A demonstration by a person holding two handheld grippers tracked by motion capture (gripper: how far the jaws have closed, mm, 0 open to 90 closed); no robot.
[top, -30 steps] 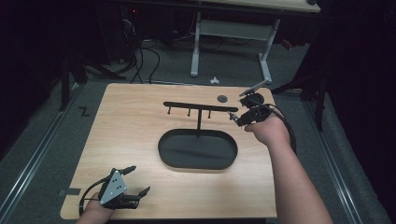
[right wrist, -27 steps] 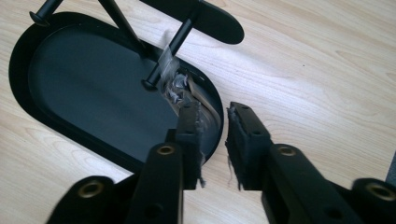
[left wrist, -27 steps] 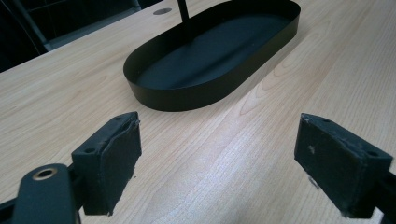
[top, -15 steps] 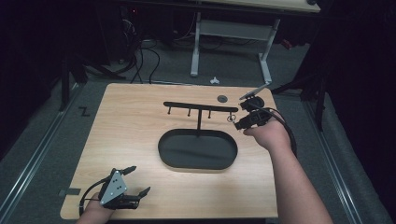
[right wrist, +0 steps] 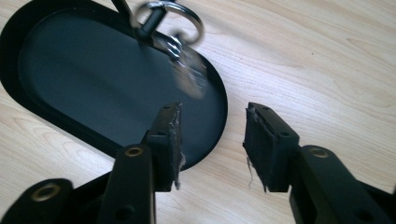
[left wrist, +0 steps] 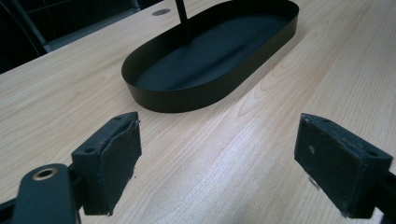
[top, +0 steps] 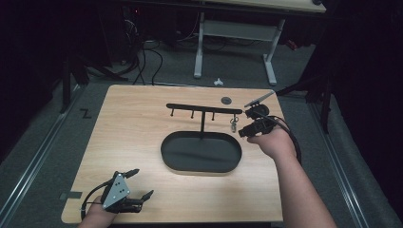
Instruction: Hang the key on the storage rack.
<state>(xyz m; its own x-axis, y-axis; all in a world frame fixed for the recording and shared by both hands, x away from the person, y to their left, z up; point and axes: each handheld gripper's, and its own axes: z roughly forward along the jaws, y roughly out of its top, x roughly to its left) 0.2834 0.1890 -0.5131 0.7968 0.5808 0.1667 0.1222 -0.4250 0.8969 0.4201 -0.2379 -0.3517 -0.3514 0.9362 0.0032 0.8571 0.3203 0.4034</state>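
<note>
Pale wood tabletop, near edge: the left gripper rests low with its fingers spread wide and nothing between them, well apart from the work. Mid-table sits the black oval tray, its post carrying a hook bar. At the bar's right end hangs a key ring with a small metal piece dangling, blurred in the right gripper view, so probably swinging. The right gripper is just beside it; its fingers have just been opening and stand parted, nothing between them. Risks, judged: the swing could lift the ring off its hook and drop it into the tray or onto the wood; a careless withdrawal could snag the ring or knock the rack over.
</note>
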